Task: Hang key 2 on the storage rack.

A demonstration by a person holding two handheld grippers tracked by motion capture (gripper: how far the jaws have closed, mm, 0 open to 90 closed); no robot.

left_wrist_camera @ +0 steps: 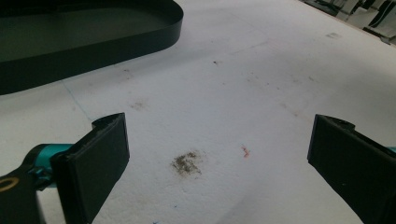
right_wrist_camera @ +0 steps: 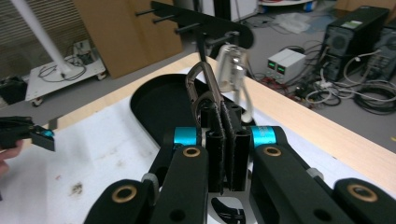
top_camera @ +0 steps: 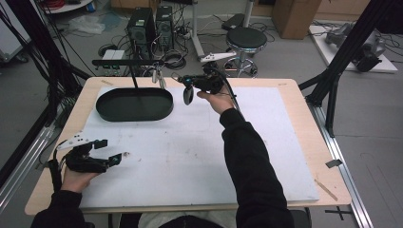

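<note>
Here the right gripper is held out over the far part of the surface, just right of a black oval tray, and its jaws are clamped tight on a dark metal carabiner. In the right gripper view the carabiner stands up from between the pressed jaws, its top close to a black rack with pegs that rises on a thin post from the tray; a second, silver carabiner hangs from that rack just beside it. The left gripper rests low at the near left of the white board, well apart from the tray, its jaws spread wide with nothing between them, over a small brownish stain.
</note>
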